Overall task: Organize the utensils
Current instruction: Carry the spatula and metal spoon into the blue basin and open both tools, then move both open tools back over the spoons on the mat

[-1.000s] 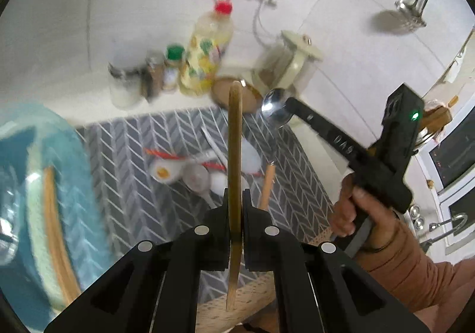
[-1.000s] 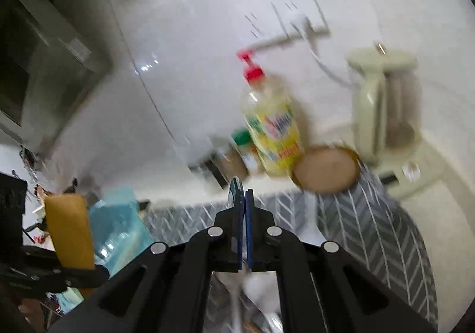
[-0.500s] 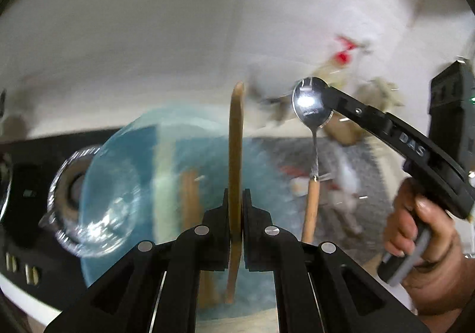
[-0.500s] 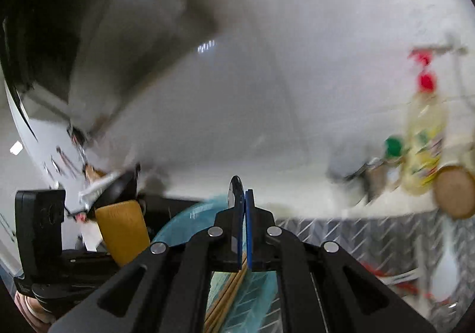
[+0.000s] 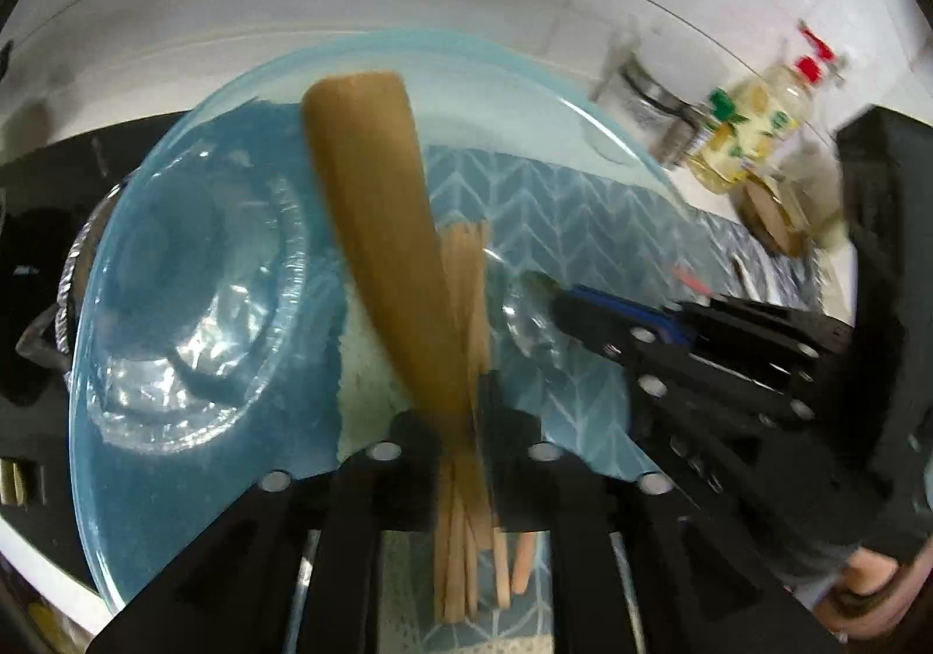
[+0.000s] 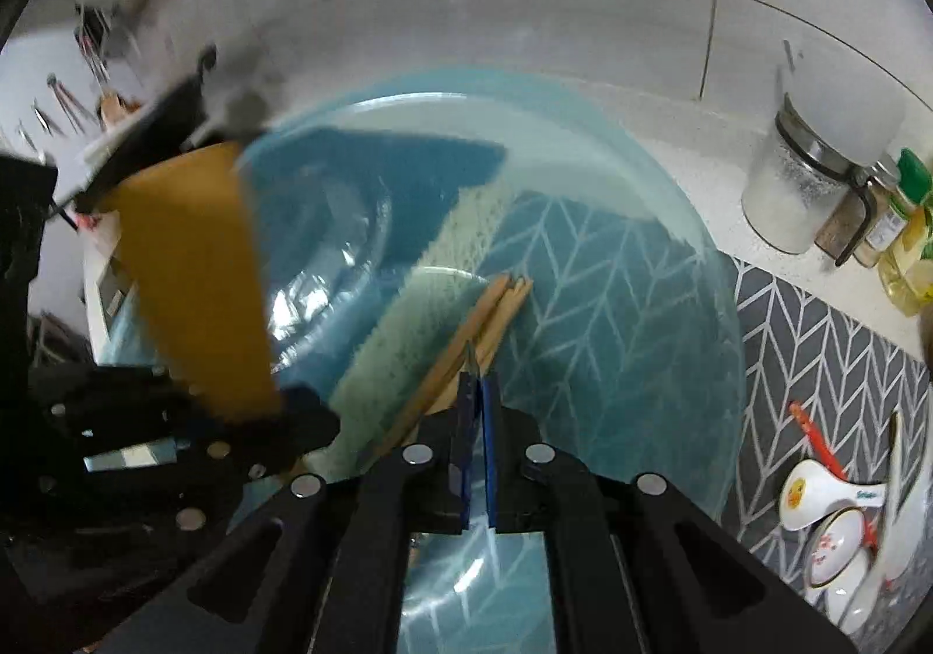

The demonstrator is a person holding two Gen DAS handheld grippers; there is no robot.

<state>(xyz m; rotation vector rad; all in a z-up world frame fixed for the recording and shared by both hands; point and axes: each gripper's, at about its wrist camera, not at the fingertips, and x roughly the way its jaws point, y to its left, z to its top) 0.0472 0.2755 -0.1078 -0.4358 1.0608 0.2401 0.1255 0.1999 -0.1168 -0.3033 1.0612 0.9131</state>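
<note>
Left gripper [image 5: 460, 421] has its jaws just opening up, and the wooden spatula [image 5: 379, 222] sits loosely between them, tilting toward 11 o'clock over the blue glass bowl [image 5: 175, 508]. Wooden chopsticks [image 5: 466, 304] lie in the bowl right beneath it. Right gripper [image 6: 478, 397] is pinched together on what looks like a thin spoon edge, chopsticks [image 6: 490, 310] just past its tips at 12 o'clock.

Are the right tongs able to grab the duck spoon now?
Probably not yet: the right tongs are shut on a thin metal handle over the blue bowl; the duck spoon lies aside.
</note>
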